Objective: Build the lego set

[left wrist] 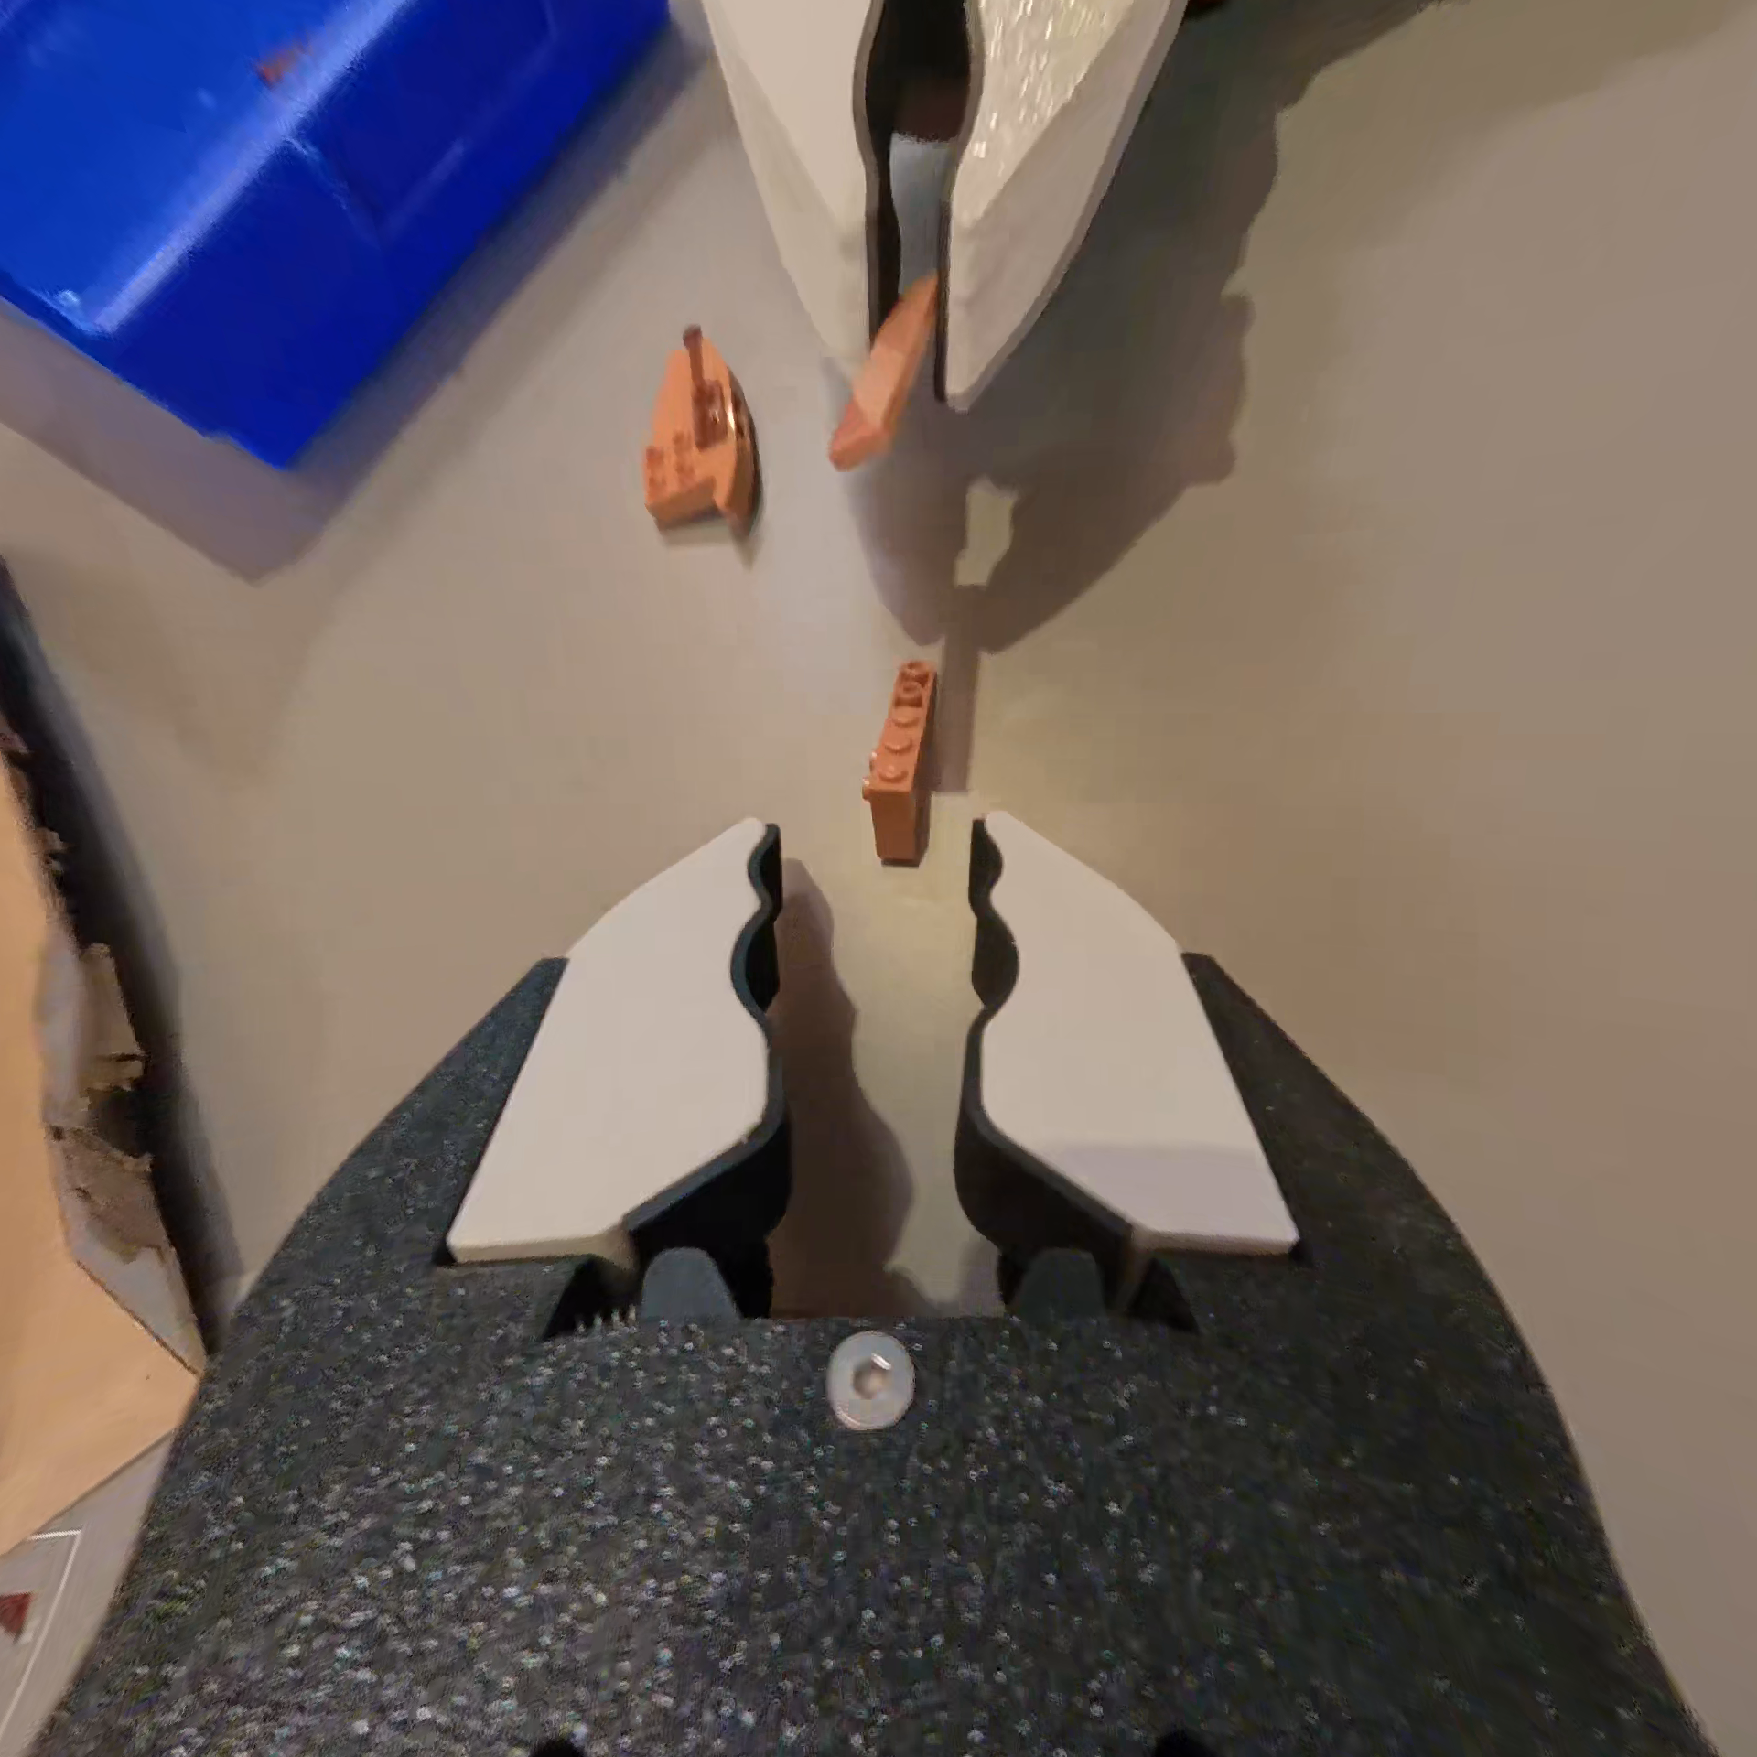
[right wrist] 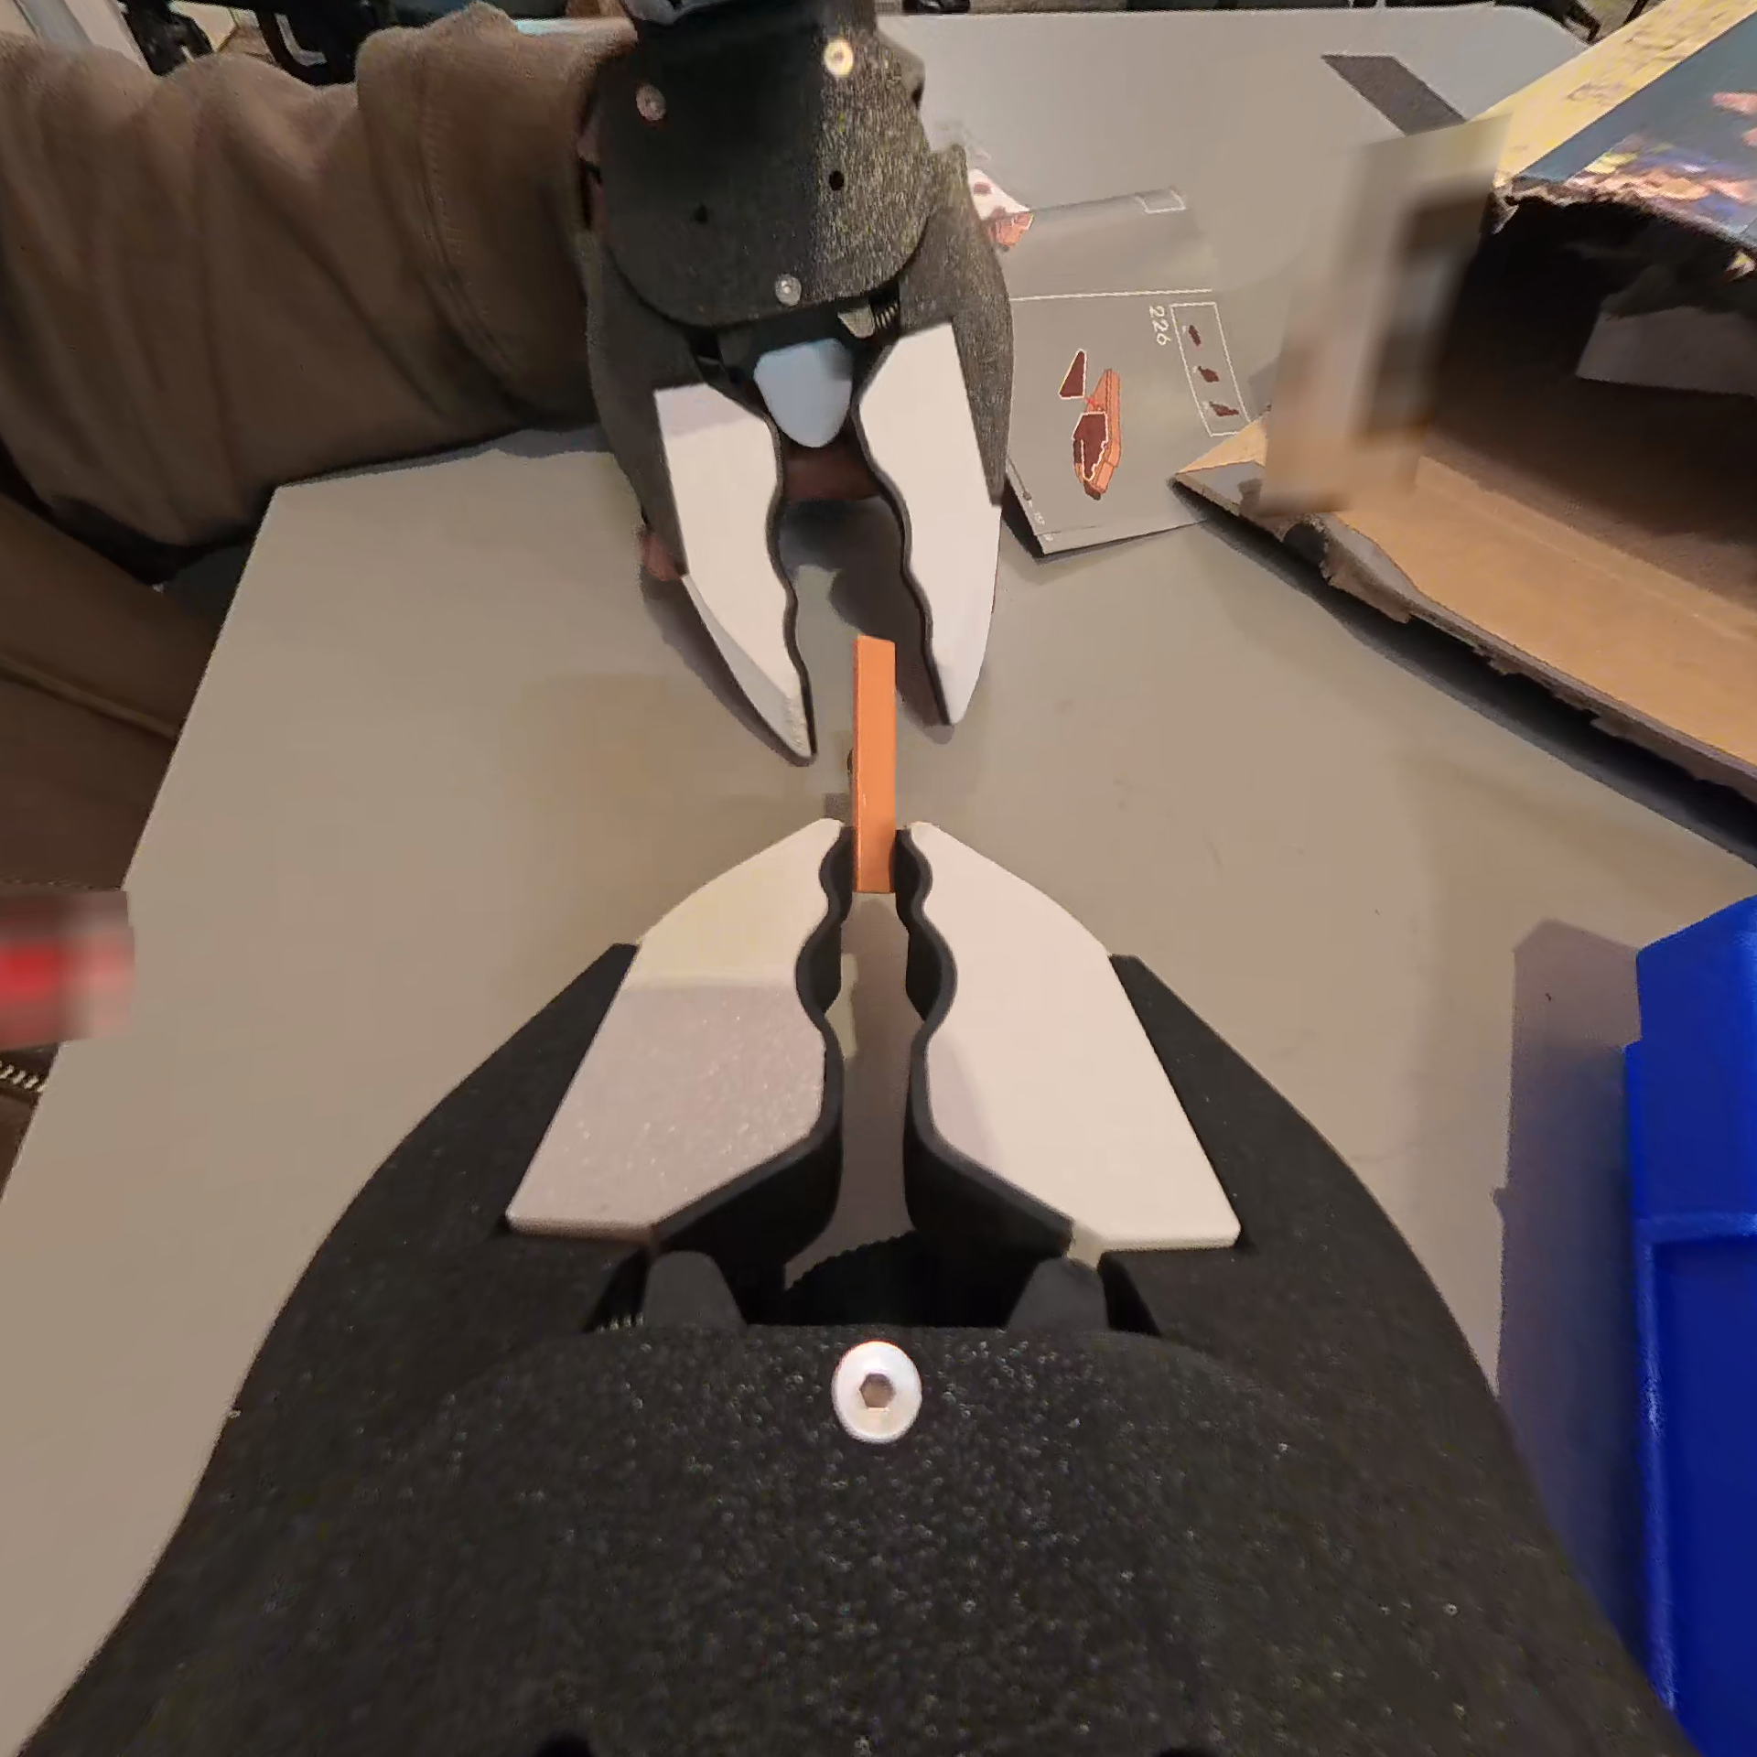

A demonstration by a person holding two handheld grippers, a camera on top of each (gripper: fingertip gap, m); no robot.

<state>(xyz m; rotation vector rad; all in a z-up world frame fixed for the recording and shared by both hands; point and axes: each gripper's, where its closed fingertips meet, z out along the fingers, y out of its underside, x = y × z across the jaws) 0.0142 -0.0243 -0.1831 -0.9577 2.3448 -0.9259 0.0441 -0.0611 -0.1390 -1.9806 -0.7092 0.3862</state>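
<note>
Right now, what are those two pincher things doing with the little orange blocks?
A person is holding both. The right gripper is pinching a flat orange piece on its edge above the grey table. The left gripper is open and holds nothing; a small orange studded brick lies just ahead of it. Another orange assembly sits near a blue bin.

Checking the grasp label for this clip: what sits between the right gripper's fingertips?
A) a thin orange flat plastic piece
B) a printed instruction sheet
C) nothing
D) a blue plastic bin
A: the right gripper pinches the thin orange flat plastic piece at its near end, both pads against it.
</note>
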